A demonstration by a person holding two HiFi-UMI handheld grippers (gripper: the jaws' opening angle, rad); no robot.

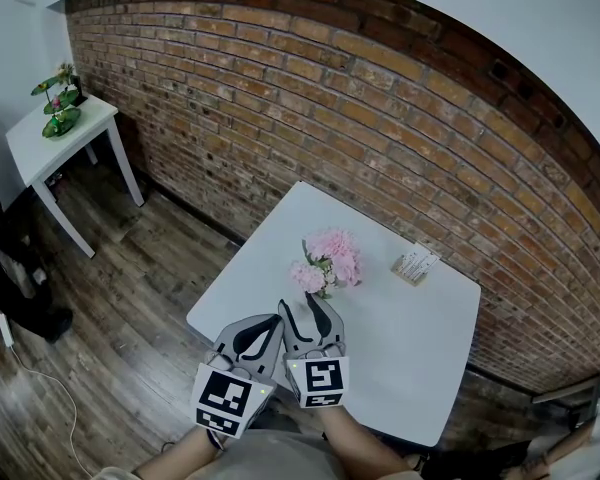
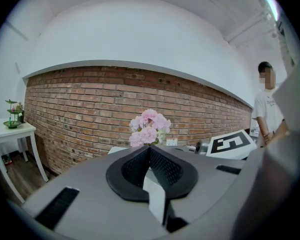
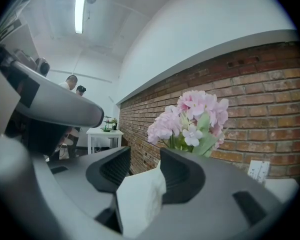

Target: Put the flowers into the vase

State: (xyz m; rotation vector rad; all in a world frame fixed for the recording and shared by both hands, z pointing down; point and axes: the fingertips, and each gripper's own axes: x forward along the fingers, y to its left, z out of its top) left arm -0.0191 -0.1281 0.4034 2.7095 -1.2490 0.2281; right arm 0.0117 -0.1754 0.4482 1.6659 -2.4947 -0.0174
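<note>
Flowers (image 1: 328, 261) stand upright mid-table (image 1: 420, 338), apparently already placed though the vase cannot be made out; both grippers are empty at the near edge, left gripper (image 1: 265, 330) jaws together, right gripper (image 1: 300, 308) jaws apart, probably held clear to avoid knocking the blooms.

- Cannot make out the vase beneath the flowers (image 1: 327, 263) in the head view; screened by the jaws in both gripper views.
- Too small to read: print on the card stand (image 1: 415, 265).
- Cut off at the head view's left edge: a person's dark legs (image 1: 10, 288).
- Partly hidden, tiny, in the right gripper view: two distant people (image 3: 72, 84).
</note>
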